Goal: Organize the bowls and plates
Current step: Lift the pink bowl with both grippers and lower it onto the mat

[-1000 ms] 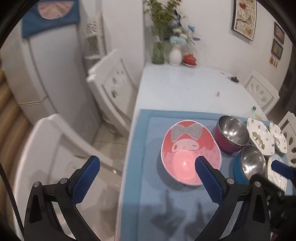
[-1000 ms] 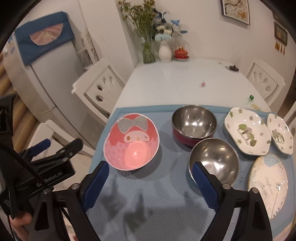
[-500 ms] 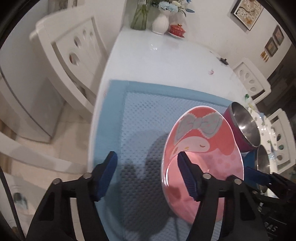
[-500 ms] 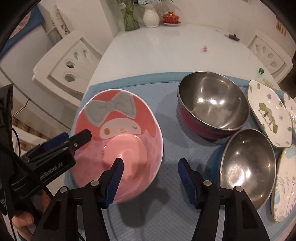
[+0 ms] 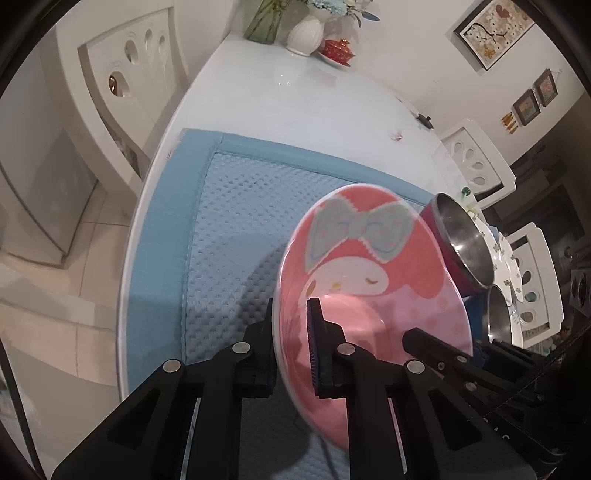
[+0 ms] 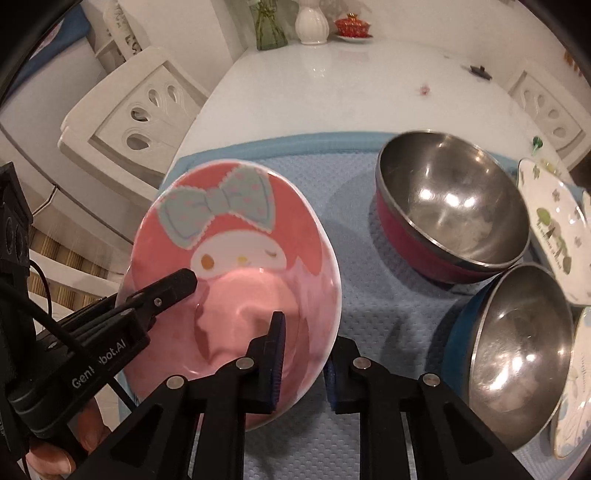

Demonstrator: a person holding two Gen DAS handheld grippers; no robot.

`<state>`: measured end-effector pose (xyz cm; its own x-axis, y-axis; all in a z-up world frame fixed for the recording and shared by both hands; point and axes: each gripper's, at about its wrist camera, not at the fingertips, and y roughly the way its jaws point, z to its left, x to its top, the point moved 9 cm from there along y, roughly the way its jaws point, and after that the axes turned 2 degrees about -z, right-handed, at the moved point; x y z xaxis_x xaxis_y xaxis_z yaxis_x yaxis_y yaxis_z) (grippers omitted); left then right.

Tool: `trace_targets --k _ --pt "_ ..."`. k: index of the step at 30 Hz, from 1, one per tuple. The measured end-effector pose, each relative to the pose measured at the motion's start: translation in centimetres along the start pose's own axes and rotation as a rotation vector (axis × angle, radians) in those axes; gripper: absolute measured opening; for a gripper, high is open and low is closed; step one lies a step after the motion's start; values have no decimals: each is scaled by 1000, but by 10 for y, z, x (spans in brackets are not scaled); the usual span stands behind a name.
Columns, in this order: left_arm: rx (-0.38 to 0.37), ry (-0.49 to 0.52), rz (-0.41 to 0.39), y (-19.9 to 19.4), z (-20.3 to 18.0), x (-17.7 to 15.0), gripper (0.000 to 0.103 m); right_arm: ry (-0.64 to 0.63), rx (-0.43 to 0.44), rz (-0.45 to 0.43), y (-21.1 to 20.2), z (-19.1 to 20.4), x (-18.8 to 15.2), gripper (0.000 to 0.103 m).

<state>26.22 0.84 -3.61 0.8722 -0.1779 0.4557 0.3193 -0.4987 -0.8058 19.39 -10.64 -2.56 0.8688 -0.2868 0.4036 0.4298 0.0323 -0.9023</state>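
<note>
L gripper [image 5: 291,306] is clamped on the near-left rim of the pink bowl [image 5: 369,266], one pad outside the wall, one inside; its jaws have just been closing. R gripper [image 6: 304,334] is clamped on the bowl's near-right rim the same way, inner pad over the pink interior, outer finger behind the wall; jaws also just been closing. In the R wrist view the L gripper's black finger reaches in from 8 o'clock, w/ part of a hand [image 6: 55,443] at bottom left. The bowl, w/ a bow-and-face print, sits on the blue mat [image 6: 369,295] at its left end, on the white counter [image 6: 332,92]. Whether it's lifted off the mat can't be told. At approx 2 o'clock from the bowl: a steel bowl w/ red outside [image 6: 450,206]. At 4 o'clock: a steel bowl w/ blue outside [image 6: 517,354], just beside the red one. Patterned white plates [image 6: 554,221] lie at the right edge. A white vase [image 6: 312,22] and a red lidded dish [image 6: 352,26] stand at the counter's far end, 12 o'clock.
</note>
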Motion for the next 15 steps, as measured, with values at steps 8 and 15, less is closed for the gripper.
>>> trace_targets --k 8,15 --pt "39 74 -79 -54 -26 -6 10 -60 5 -103 -60 6 -2 18" --pt "13 118 -116 -98 -59 -36 10 -135 -3 -172 -113 7 -30 18"
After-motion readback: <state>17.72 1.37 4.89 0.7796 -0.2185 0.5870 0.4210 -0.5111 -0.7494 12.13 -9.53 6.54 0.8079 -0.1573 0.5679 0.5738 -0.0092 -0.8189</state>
